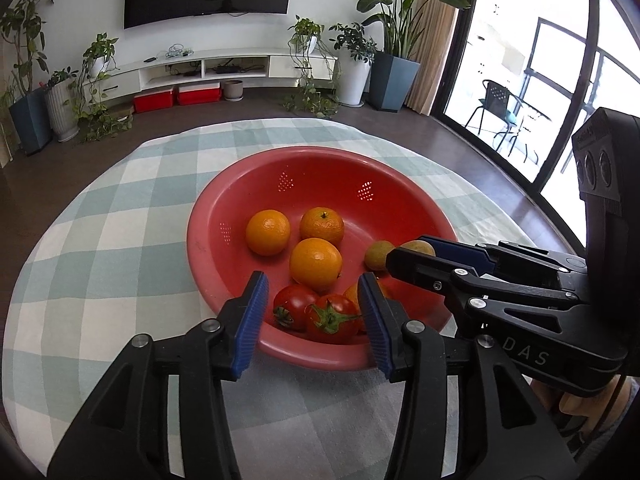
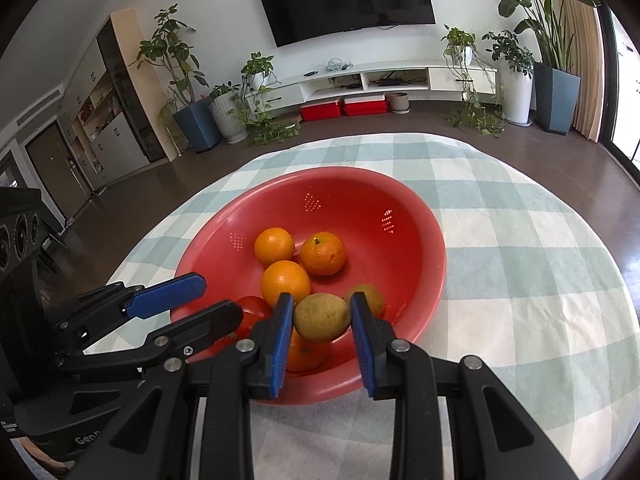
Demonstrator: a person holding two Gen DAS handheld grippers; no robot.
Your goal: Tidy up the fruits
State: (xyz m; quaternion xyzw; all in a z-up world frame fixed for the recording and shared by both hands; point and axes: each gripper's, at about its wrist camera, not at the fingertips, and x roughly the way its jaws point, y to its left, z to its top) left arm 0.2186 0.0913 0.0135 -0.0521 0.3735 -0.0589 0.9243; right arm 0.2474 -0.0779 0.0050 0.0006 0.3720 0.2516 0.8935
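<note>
A red colander bowl [image 1: 224, 208] [image 2: 424, 240] sits on a round table with a checked cloth. It holds several oranges [image 1: 316, 265] [image 2: 285, 283], two red tomatoes [image 1: 332, 319] [image 2: 254, 309] and two brown-green kiwis [image 1: 378, 255] [image 2: 368, 297]. My left gripper [image 1: 314, 312] is open over the bowl's near rim, its pads either side of the tomatoes. My right gripper [image 2: 319, 334] has its pads against the nearer kiwi [image 2: 322, 317], held above the fruit. It also shows in the left wrist view [image 1: 420, 258].
The checked cloth [image 1: 120, 240] [image 2: 520, 260] covers the table around the bowl. Beyond the table edge are dark floor, potted plants [image 1: 394, 76], a white TV cabinet [image 2: 380, 78] and a glass door on the right.
</note>
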